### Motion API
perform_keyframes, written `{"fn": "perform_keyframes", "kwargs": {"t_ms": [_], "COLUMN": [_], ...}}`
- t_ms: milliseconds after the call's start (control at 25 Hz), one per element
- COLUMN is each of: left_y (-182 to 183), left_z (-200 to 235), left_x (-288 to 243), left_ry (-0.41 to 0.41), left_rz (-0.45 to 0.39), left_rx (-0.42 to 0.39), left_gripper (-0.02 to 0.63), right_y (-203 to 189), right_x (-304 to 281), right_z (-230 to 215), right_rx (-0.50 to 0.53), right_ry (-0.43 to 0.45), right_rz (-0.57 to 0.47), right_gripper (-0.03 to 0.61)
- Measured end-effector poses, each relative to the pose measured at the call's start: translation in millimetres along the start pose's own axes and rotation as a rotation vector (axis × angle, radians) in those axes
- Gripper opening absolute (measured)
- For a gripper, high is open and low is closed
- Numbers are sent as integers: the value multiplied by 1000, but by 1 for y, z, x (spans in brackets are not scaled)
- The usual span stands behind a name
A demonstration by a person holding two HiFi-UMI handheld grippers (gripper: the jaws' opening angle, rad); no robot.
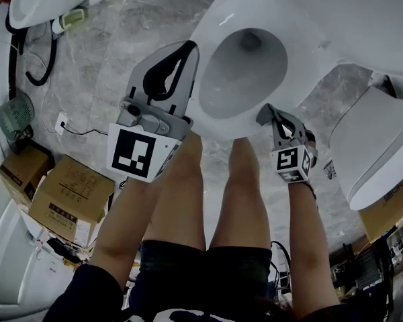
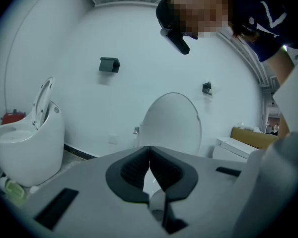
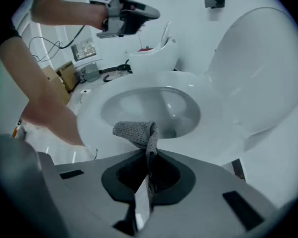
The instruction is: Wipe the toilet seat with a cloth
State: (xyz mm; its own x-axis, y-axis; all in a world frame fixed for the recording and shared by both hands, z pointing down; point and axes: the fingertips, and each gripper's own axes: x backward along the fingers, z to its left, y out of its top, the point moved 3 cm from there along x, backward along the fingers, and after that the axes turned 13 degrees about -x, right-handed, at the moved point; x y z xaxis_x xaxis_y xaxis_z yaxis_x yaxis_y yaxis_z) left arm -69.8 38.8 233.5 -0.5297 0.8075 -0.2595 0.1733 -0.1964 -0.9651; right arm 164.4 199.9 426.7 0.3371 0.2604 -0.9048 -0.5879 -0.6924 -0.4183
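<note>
Now | right claw [image 3: 148, 155] is gripping the grey cloth [image 3: 136, 132] at lower centre, over the toilet seat [image 3: 208, 133] | left claw [image 2: 149, 150] is hovering closed, empty | person's legs [image 1: 245, 193] are standing at its front | cardboard boxes [image 1: 70, 196] lower left.

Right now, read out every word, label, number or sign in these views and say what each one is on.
Nothing can be read here.
Cardboard box: dark printed label, too blurred.
Cubes on left gripper and right gripper: square marker patterns, no letters.
Cloth in the right claw: no label.
</note>
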Motion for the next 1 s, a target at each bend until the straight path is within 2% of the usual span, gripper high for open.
{"fn": "perform_keyframes", "kwargs": {"t_ms": [120,200,280,480,640,800,1000], "left_y": [5,8,11,18,27,38,46], "left_z": [-4,-6,-7,-11,-15,-15,-15], "left_x": [-7,-9,-10,-12,-12,-11,-11], "left_ry": [0,-8,-14,-18,-19,-11,2], "left_rz": [-15,-18,-19,-30,-37,-49,-54], "left_rx": [9,6,2,-1,-5,-12,-19], "left_gripper": [20,20,20,20,20,20,20], "right_y": [4,10,28,101,153,180,195], "right_x": [2,7,19,76,122,156,180], "right_z": [-52,-79,-97,-105,-87,-75,-71], "right_rx": [-64,-149,-239,-371,-382,-430,-468], "right_ry": [-149,-233,-274,-278,-239,-209,-205], "right_rz": [-13,-37,-120,-464,-680,-796,-871], "right_gripper": [35,35,35,35,34,34,34]}}
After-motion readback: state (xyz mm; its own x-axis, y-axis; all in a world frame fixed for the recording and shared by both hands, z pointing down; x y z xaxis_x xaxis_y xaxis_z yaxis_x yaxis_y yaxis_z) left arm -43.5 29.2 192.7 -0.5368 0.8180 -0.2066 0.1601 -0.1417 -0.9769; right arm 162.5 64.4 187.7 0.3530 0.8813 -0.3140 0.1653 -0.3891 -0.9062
